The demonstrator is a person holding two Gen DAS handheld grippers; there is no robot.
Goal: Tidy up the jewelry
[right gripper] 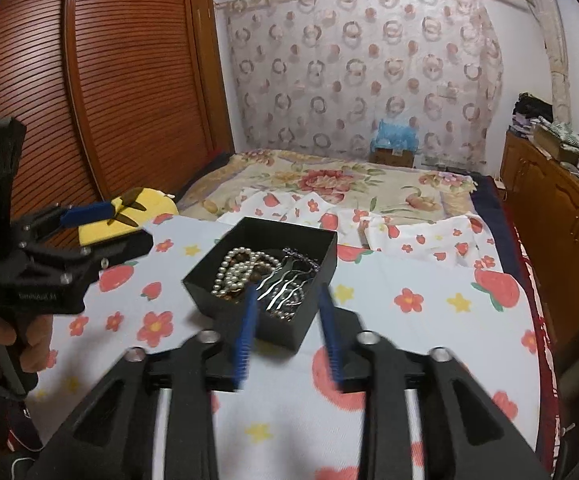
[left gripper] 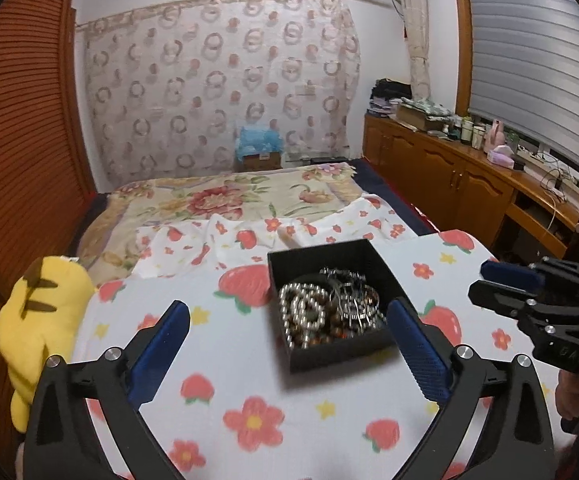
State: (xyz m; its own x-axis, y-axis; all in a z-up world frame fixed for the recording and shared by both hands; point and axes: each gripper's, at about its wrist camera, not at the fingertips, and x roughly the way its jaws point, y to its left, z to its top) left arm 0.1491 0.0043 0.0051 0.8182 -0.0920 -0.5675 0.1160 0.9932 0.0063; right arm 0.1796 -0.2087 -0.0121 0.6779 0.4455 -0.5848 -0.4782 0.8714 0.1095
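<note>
Both tools, left (left gripper: 289, 320) and right (right gripper: 287, 308), gape empty near the black box (right gripper: 209, 280) edges.

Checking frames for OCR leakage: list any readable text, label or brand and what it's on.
"GAS": partial raised lettering on the black body of the right gripper, seen from the left wrist view; the rest is cut off.
Raised lettering on the body of the left gripper, right wrist view: too blurred to read.
Label on the cardboard box behind the bed: too small to read.
Black jewelry box: no text visible.
</note>
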